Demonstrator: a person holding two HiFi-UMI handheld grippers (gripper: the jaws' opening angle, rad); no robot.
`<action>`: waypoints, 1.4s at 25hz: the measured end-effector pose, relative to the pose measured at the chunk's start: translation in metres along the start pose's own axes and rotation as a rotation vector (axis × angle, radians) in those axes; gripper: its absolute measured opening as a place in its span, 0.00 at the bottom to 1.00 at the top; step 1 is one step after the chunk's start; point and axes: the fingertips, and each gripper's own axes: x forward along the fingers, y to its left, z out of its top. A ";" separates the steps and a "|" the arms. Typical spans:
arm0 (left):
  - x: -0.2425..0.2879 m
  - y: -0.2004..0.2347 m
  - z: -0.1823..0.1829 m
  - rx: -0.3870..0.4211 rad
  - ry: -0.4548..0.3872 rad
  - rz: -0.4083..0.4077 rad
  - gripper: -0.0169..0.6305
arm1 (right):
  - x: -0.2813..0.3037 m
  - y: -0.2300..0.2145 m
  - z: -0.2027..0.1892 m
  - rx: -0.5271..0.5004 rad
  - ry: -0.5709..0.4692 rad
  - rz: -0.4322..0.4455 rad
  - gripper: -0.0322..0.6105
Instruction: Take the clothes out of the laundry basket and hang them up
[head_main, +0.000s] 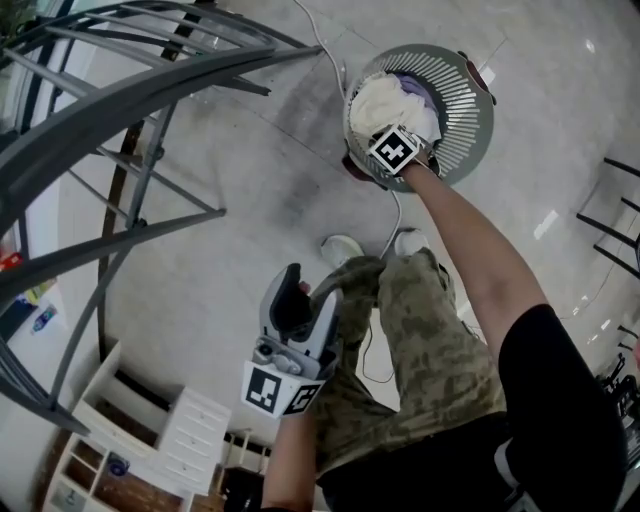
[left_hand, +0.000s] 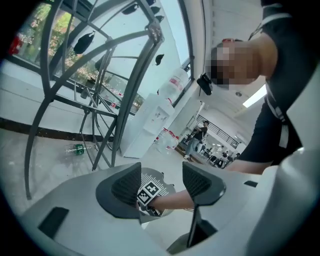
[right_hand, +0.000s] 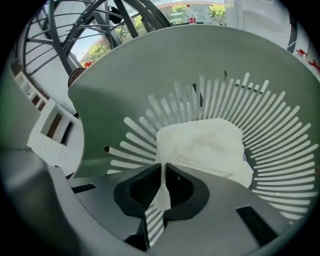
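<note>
Your right tool (right_hand: 163, 174) is down inside the laundry basket (head_main: 478, 118), jaws pressed together on a fold of the white garment (right_hand: 205, 145). In the right gripper view you can see a thin strip of the fabric pinched between them. The garment lies on top of the pile in the basket, with a bit of purple cloth (head_main: 414, 84) peeking out beside it. The basket sits on the floor (head_main: 260, 230), just past your shoes.

Your left tool (head_main: 312, 295) is spread wide with nothing in it, held out over your camo trousers (head_main: 425, 345). All that shows through its gap is your other arm, further back.

The grey drying rack (head_main: 130, 100) stands off to your left, well apart from the basket.
</note>
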 end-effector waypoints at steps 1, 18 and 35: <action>-0.003 -0.001 0.000 -0.017 -0.011 0.008 0.40 | -0.003 -0.001 0.000 0.008 -0.002 -0.002 0.07; -0.079 -0.121 0.105 -0.139 -0.003 0.048 0.40 | -0.300 0.021 0.037 -0.099 -0.174 -0.057 0.05; -0.110 -0.205 0.182 -0.115 -0.014 0.003 0.40 | -0.607 0.093 0.118 -0.229 -0.396 0.047 0.05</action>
